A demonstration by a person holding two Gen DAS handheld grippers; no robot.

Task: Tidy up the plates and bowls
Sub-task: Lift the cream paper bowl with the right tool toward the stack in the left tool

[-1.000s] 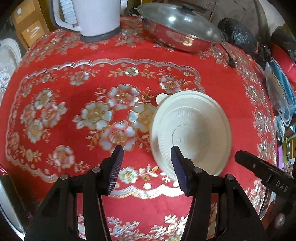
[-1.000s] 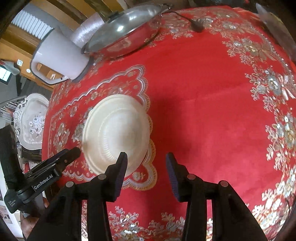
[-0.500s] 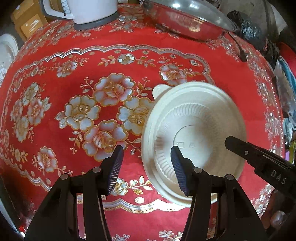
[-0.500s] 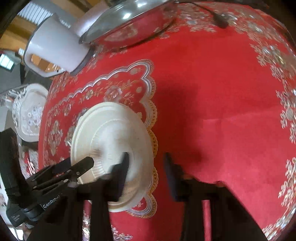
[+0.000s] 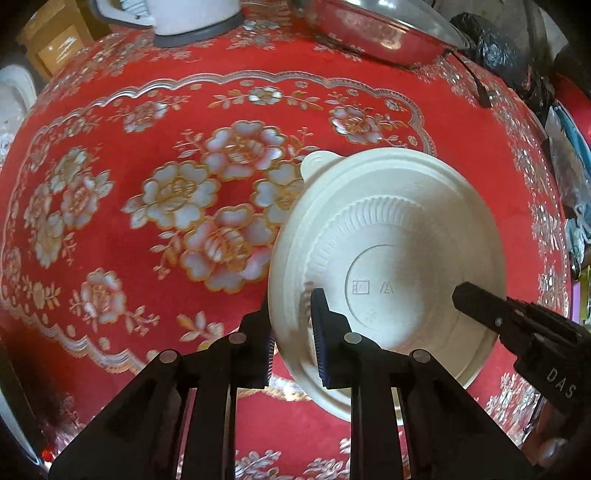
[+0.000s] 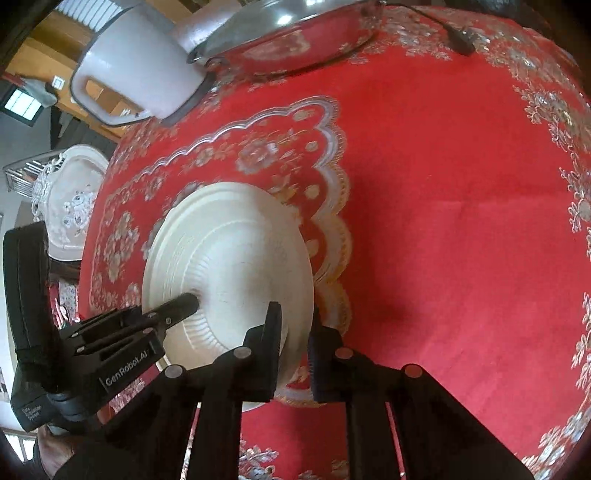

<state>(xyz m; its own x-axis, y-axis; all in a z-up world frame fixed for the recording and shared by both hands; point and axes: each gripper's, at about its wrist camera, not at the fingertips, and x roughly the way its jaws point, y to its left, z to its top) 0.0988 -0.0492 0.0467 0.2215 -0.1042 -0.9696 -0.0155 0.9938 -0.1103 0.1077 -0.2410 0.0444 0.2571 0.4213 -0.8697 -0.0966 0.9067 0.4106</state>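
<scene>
On the red flowered tabletop (image 5: 147,122), toward its near right part in the left wrist view, lies the one thing that matters now: a cream bowl (image 5: 388,236) turned upside down, its flat base up and its wide rim on the cloth. Behind it, well apart, stand a white kettle (image 6: 136,66) and a lidded steel pan (image 6: 288,33).

Both grippers sit at opposite sides of that rim. The left gripper (image 5: 293,332) has just been closing, and its fingers (image 5: 323,332) now pinch the bowl's left edge, one under the lip and one on the sloping wall. The right gripper (image 6: 295,343) has likewise just been closing, and its fingers (image 6: 269,339) clamp the right edge the same way.

The bowl being round, no long axis steers the grasp; what counts is that the two holds face each other across it, so I judge a level lift or a flip needs both hands moving together, neither being the nearer.
</scene>
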